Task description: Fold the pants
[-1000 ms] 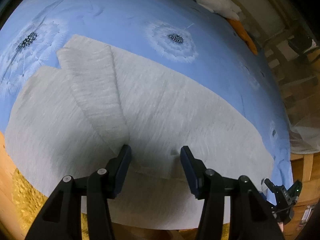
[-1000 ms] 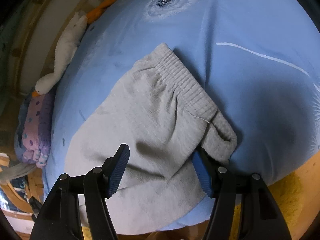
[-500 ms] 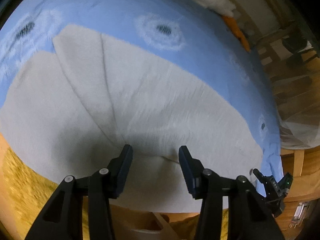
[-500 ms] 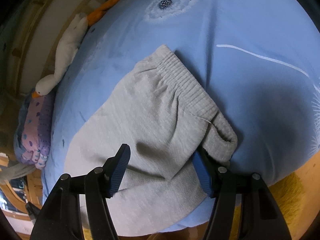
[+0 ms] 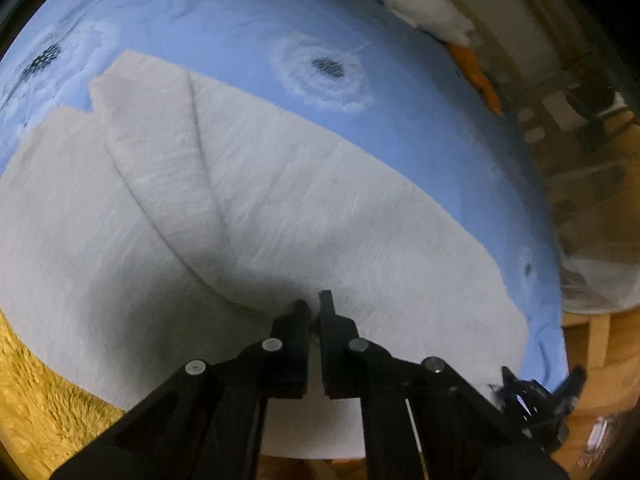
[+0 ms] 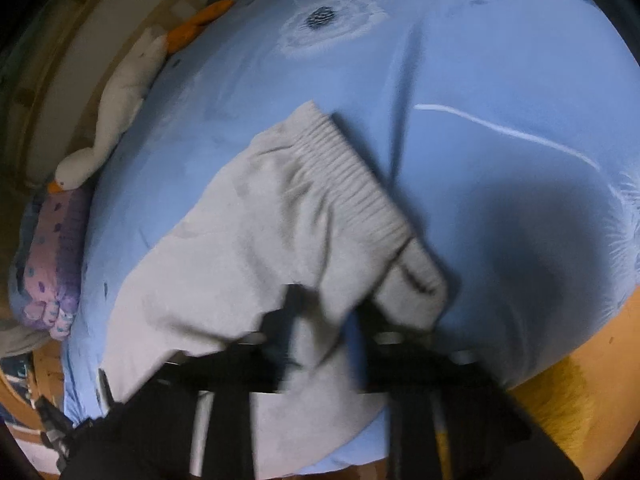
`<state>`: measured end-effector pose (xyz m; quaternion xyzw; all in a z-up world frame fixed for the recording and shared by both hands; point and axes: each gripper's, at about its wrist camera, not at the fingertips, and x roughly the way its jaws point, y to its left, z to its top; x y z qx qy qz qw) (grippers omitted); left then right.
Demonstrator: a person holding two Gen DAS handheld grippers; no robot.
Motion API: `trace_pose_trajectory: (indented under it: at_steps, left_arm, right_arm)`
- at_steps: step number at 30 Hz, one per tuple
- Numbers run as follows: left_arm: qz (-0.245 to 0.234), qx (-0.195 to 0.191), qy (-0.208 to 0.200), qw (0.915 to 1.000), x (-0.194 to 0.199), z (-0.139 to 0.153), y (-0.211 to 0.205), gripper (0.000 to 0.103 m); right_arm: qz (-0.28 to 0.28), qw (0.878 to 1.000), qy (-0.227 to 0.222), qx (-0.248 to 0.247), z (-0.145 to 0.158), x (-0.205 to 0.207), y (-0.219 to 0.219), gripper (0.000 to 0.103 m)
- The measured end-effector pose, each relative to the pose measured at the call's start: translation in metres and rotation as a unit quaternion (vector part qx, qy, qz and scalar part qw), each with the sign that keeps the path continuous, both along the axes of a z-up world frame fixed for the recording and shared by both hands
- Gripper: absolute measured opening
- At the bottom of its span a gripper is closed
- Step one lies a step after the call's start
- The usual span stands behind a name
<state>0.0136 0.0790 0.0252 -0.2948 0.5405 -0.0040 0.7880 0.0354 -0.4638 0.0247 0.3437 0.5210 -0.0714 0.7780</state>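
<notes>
Light grey pants (image 5: 304,208) lie spread on a blue bed sheet (image 5: 224,20), one leg folded over the other. My left gripper (image 5: 314,304) is shut, pinching the pants' near edge. In the right wrist view the ribbed waistband (image 6: 352,184) points away, and the pants (image 6: 224,264) bunch up toward my right gripper (image 6: 320,320). That gripper is blurred; its fingers have closed in with grey cloth between them.
A white stuffed goose with an orange beak (image 5: 420,4) lies at the bed's far edge, also in the right wrist view (image 6: 120,96). A purple dotted pillow (image 6: 52,248) is at the left. Yellow fuzzy cloth (image 5: 44,392) and wooden frame border the bed.
Both grippers went from open to closed on the pants. The cloth near the right gripper has lifted and bunched.
</notes>
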Motion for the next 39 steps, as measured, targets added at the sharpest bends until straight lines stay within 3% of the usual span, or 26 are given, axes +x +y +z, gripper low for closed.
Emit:
trace_pose_trajectory:
  at_steps: [5, 10, 15, 20, 22, 25, 29, 34, 39]
  left_arm:
    - [-0.026, 0.018, -0.04, 0.9987, -0.014, 0.036, 0.002, 0.004]
    - [-0.062, 0.035, -0.058, 0.9958, -0.036, 0.065, 0.003, 0.004]
    - [-0.084, 0.055, -0.03, 0.9945, -0.058, 0.045, 0.0, 0.004]
    - [-0.093, 0.06, 0.032, 0.9933, -0.061, -0.002, -0.002, 0.006]
    - [-0.096, 0.072, 0.044, 0.9918, -0.061, -0.007, 0.0, 0.014]
    - [-0.098, 0.095, 0.043, 0.9897, -0.061, 0.0, 0.001, 0.018]
    - [-0.095, 0.159, 0.03, 0.9823, -0.062, 0.014, 0.002, 0.026]
    - [-0.096, 0.175, 0.016, 0.9798, -0.071, 0.021, 0.006, 0.033]
    - [-0.091, 0.194, 0.004, 0.9768, -0.075, 0.033, 0.011, 0.035]
  right_arm:
    - [0.014, 0.999, -0.038, 0.01, 0.025, -0.012, -0.006, 0.004]
    - [0.036, 0.998, -0.057, -0.011, 0.051, -0.032, -0.007, 0.004]
    - [0.064, 0.995, -0.052, -0.052, 0.057, -0.049, 0.001, 0.004]
    - [0.07, 0.994, -0.01, -0.078, 0.027, -0.051, 0.002, 0.004]
    - [0.078, 0.993, 0.001, -0.09, 0.019, -0.05, 0.004, 0.004]
    - [0.1, 0.987, 0.005, -0.129, 0.02, -0.047, 0.014, 0.004]
    - [0.125, 0.978, 0.02, -0.168, 0.027, -0.041, 0.027, 0.008]
    - [0.133, 0.969, 0.024, -0.207, 0.041, -0.043, 0.033, 0.025]
    - [0.128, 0.961, 0.011, -0.243, 0.064, -0.045, 0.04, 0.033]
